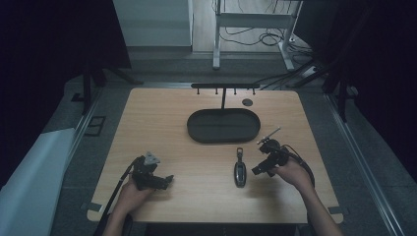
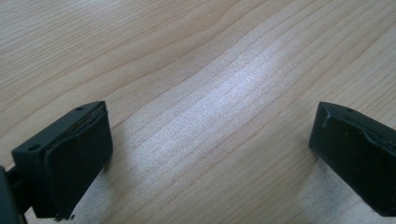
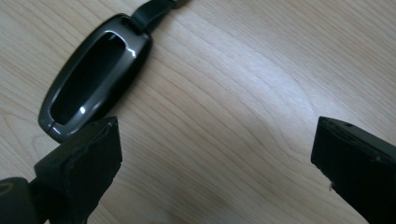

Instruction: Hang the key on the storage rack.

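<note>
A: High view. Car key fob point(image 1: 240, 173) lies flat on the counter point(image 1: 162, 123), front centre, long axis running away from the person, strap end toward the oval black tray point(image 1: 223, 126). Right gripper point(image 1: 259, 170) sits just beside the fob, on its right. Left gripper point(image 1: 167, 181) well apart, on the fob's left.

B: So the right hand is nearer. Room around it?

A: Bare wood on every side; the tray and the hook rack point(image 1: 224, 86) behind it stand clear of the fob. Front edge of the counter is near the hands.

B: Left gripper view?

A: Jaws spread wide, nothing between them, plain wood grain below.

B: Right gripper view?

A: Jaws released, wide apart, empty. Fob point(image 3: 95, 77) lies up and to the left, its lower end close above the left jaw, its length slanted across the gap rather than along it.

B: Judgement?

A: The gripper likely needs to shift toward the fob and turn to close across its narrow width.
</note>
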A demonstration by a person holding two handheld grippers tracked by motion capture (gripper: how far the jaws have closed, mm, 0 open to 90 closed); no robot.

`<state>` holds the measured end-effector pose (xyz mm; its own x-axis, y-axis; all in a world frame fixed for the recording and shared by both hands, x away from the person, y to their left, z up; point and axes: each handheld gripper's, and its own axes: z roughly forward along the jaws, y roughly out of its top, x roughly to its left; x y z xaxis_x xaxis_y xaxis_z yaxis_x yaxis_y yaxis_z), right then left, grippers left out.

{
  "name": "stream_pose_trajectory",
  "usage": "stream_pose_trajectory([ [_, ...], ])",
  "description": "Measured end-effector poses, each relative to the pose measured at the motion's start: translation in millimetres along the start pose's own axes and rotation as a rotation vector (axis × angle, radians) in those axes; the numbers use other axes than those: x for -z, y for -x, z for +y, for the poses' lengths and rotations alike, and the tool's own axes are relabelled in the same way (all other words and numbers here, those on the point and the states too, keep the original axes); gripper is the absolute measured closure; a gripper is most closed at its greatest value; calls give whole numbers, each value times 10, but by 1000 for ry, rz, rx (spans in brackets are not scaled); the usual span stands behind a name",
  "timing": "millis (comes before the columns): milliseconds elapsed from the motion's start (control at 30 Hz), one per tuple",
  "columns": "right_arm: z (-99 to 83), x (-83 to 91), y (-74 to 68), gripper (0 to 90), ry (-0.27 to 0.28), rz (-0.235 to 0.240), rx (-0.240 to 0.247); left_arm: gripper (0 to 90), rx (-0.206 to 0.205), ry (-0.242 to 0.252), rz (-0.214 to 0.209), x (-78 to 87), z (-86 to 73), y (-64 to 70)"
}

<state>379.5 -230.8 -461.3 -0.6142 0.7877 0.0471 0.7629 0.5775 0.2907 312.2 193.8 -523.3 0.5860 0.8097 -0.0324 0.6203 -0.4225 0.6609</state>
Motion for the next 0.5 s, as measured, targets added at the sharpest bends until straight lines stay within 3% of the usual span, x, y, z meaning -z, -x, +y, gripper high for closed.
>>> stream_pose_trajectory([
  [500, 303, -116, -251, 39, -45, 31, 21, 0, 0, 0, 0, 0, 0, 0],
])
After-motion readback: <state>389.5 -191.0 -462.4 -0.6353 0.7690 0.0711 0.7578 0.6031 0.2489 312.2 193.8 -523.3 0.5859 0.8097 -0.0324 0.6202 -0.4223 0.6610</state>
